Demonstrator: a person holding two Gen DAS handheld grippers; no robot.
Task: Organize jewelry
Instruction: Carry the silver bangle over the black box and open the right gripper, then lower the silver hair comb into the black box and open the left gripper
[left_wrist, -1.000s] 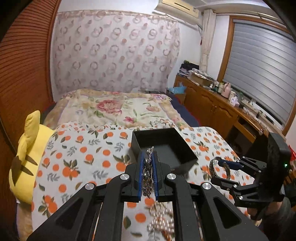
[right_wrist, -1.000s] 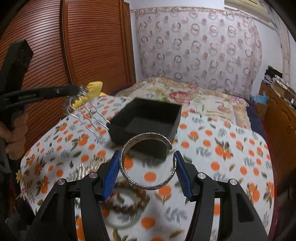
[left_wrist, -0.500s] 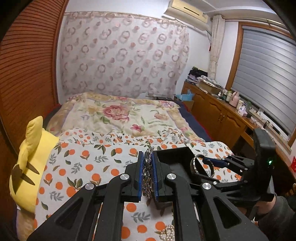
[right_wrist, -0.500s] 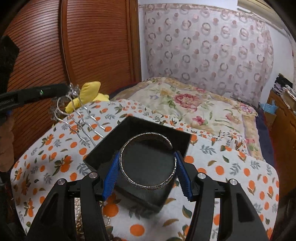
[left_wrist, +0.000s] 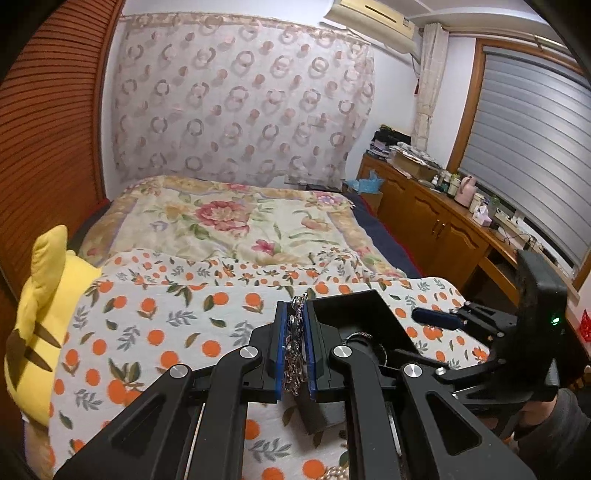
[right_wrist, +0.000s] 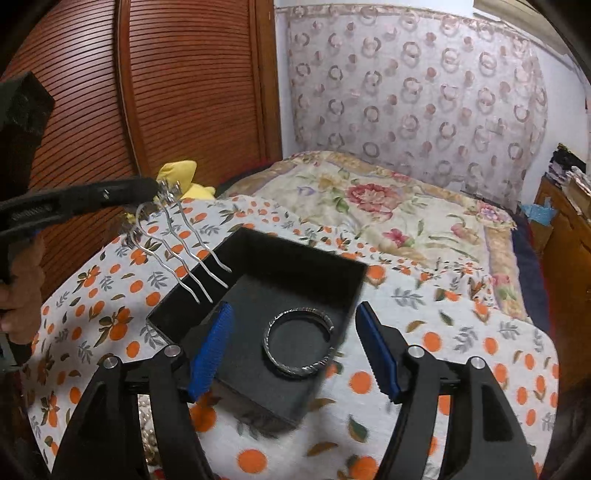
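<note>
Inside the black box (right_wrist: 306, 273) lies the bangle (right_wrist: 298, 341), free between the right claw's (right_wrist: 295, 349) opening jaws; the left claw (left_wrist: 294, 350) clenches a silver comb (right_wrist: 181, 243).

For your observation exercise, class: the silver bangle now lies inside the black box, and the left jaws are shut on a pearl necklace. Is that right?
One detail is wrong. The left gripper is shut on a silver hair comb, not a pearl necklace; the right wrist view shows its wavy prongs. The silver bangle does lie inside the black box.
</note>
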